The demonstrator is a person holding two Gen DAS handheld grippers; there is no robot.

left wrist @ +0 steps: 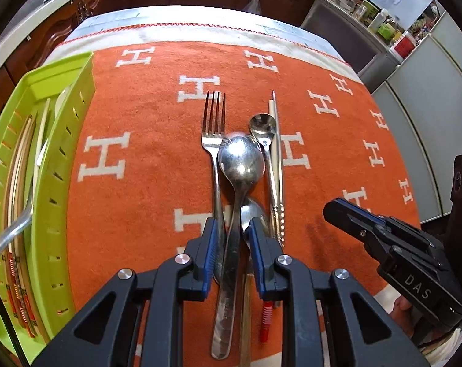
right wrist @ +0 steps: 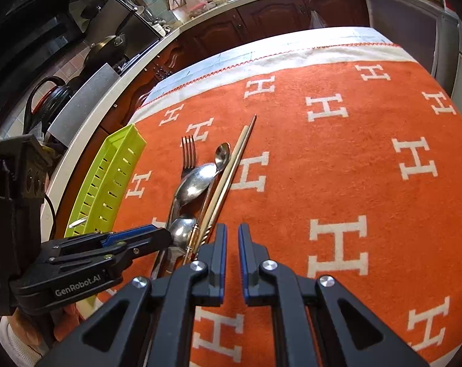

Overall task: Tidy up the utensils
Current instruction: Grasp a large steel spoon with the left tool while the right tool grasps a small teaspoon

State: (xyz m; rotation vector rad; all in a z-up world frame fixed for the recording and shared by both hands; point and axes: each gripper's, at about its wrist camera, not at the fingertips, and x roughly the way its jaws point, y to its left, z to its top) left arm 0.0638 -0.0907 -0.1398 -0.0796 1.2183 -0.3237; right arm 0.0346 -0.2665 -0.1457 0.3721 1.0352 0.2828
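Observation:
On the orange cloth (left wrist: 157, 159) lie a fork (left wrist: 214, 122), a large spoon (left wrist: 241, 159), a small spoon (left wrist: 263, 127), a pair of chopsticks (left wrist: 277, 153) and another spoon bowl (left wrist: 255, 212), all bunched side by side. My left gripper (left wrist: 232, 224) reaches down over their handles. Its blue pads stand narrow and hug the fork and large spoon handles. From the right wrist view, the left gripper (right wrist: 168, 238) has its tips at the lower spoon bowl (right wrist: 182, 229). My right gripper (right wrist: 232, 229) hovers just right of the pile, shut with nothing between its pads.
A lime green slotted tray (left wrist: 62, 153) sits at the table's left edge and holds chopsticks and other utensils. The white hem of the cloth (right wrist: 292, 52) marks the far table edge, with dark wood cabinets (right wrist: 261, 15) beyond. A hand (left wrist: 402, 305) holds the right gripper.

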